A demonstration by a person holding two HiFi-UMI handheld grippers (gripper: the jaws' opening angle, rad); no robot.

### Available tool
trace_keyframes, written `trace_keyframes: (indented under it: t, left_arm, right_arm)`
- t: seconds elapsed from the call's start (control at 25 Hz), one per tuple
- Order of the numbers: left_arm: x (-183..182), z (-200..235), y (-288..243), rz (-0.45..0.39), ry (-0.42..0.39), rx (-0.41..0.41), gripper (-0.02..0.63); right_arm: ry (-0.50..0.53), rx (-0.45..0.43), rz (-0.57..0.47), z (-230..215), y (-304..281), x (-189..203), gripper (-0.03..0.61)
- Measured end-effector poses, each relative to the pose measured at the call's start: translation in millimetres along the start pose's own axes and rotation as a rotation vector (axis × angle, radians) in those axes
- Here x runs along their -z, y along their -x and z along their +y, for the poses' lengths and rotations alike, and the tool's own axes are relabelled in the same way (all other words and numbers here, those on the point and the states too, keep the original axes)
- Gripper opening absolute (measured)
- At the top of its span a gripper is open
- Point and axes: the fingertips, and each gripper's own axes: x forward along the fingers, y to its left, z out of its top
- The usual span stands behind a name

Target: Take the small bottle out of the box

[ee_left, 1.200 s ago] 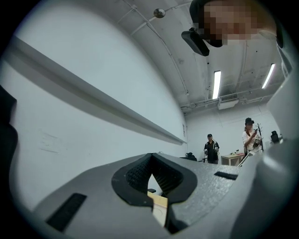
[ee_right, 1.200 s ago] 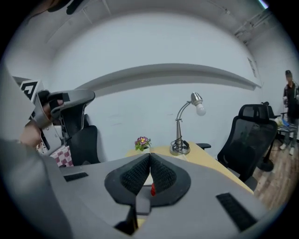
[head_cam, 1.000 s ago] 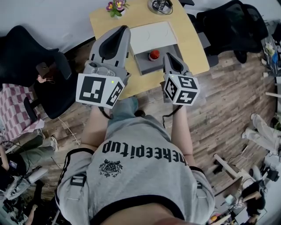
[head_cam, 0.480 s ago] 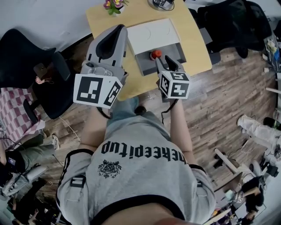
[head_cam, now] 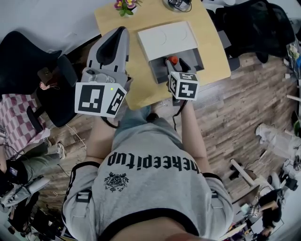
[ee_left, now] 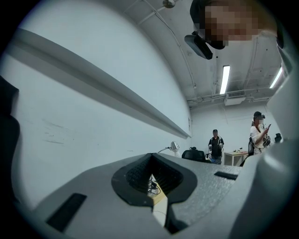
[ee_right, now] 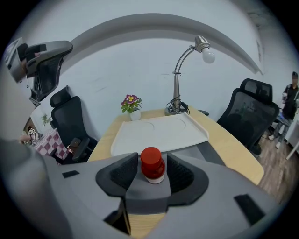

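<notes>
A small bottle with a red cap (ee_right: 153, 164) stands in an open grey box (head_cam: 157, 71) on the wooden table (head_cam: 136, 87). My right gripper (head_cam: 173, 64) reaches into the box; its jaws are opening, one pad on each side of the bottle with a small gap to it. In the right gripper view the pads (ee_right: 125, 172) flank the bottle (head_cam: 173, 60) without pressing on it. My left gripper (head_cam: 118, 32) hovers over the table's left part, jaws together and empty. The left gripper (ee_left: 152, 176) points up at a white wall.
A white tray-like lid (head_cam: 167, 38) lies right behind the box. A flower pot (head_cam: 124, 6) and a lamp base (head_cam: 178, 4) stand at the table's far edge. Black office chairs (head_cam: 28, 52) (head_cam: 249, 23) flank the table. People stand far off (ee_left: 215, 144).
My right gripper has moved forward into the box, and its jaws have opened to either side of the red-capped bottle. The left gripper has drifted slightly left.
</notes>
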Motion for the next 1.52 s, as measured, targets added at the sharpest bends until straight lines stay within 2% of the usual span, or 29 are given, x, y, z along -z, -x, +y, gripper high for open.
trace_keyframes:
  t: [0.36,0.76,1.32,1.52]
  left_arm:
    - [3.9,19.3,-2.9,0.011,0.005,-0.02,0.002]
    - [4.8,20.3,-7.7,0.003,0.025,0.002,0.002]
    - [-9.1,-23.7,-10.3,-0.035,0.028,0.088,0.002]
    - [-15.5,-45.9,-1.3,-0.05,0.021,0.116,0.002]
  right_arm:
    - [-0.008,0.06,0.01,-4.0,-15.9,4.4,0.172]
    - [-0.004,0.056,-0.033,-3.4,-12.8,-0.2,0.146]
    - [-0.023,0.056,-0.249,-6.2,58.9,-36.4,0.146]
    - [0.02,0.063,-0.329,-2.7,92.9,-50.1,0.146]
